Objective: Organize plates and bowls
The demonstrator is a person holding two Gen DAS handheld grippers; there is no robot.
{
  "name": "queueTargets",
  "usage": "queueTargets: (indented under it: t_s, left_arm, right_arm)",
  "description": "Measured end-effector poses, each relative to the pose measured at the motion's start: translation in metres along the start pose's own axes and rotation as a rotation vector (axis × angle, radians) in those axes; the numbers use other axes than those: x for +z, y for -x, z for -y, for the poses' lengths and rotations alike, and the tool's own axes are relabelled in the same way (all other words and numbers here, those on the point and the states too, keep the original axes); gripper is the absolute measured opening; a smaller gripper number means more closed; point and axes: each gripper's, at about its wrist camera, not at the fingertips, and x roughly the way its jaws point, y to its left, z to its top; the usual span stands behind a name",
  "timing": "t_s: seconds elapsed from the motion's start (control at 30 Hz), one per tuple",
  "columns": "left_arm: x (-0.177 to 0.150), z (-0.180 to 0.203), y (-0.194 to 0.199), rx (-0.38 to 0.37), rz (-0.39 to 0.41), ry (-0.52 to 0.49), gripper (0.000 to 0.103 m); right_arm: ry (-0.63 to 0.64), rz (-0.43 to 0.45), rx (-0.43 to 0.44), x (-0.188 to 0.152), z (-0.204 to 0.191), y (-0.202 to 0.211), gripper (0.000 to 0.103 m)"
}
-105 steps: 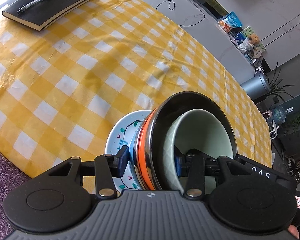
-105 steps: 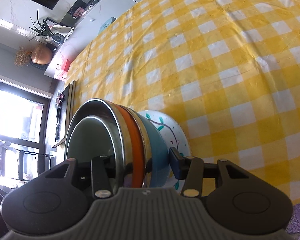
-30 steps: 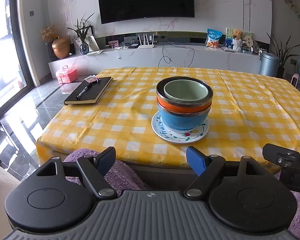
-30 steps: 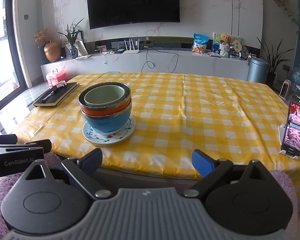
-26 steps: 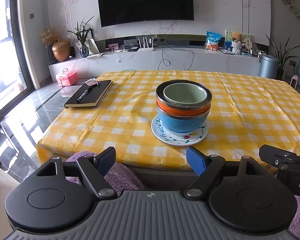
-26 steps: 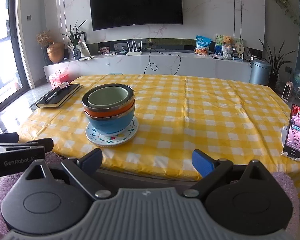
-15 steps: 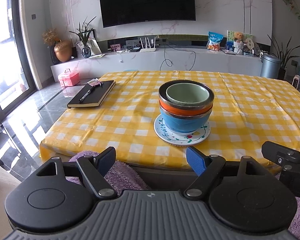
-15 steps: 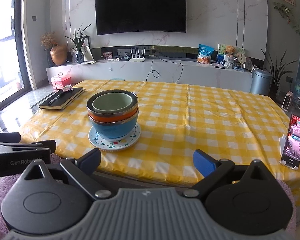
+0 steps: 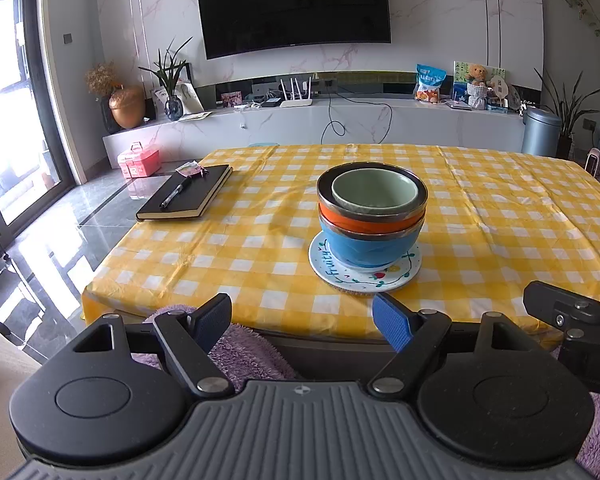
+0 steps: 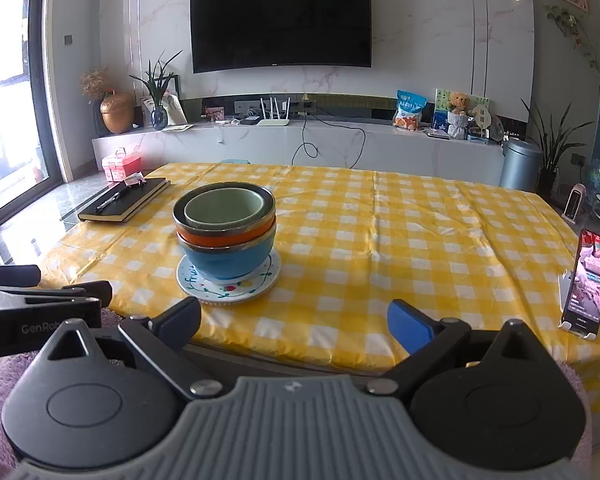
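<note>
Bare tablecloth [image 10: 400,240] right of stacked bowls [image 10: 225,236]
</note>
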Motion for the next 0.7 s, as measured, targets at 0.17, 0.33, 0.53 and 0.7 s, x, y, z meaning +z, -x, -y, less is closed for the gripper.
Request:
queueTargets:
  t_s: [0.17, 0.33, 0.53, 0.7]
  left_arm:
    - [0.0000, 0.0000, 0.0001, 0.000, 0.000, 0.000, 0.094]
    - [0.0000, 0.0000, 0.0002, 0.000, 0.000, 0.000, 0.094]
    - [0.0001, -0.0001, 0.0008, -0.002, 0.000, -0.001, 0.094]
    - [0.0005, 0.0004, 0.0012, -0.001, 0.000, -0.002, 0.094]
  right_arm:
    - [0.001, -0.002, 0.000, 0.0000, -0.0004, 0.0002, 0.098]
    - [0.001, -0.002, -0.001, 0.0001, -0.0004, 0.0003, 0.098]
    - [0.001, -0.002, -0.001, 0.0002, -0.0003, 0.0004, 0.098]
    - [0.002, -0.004, -0.007, 0.0003, -0.0002, 0.0005, 0.099]
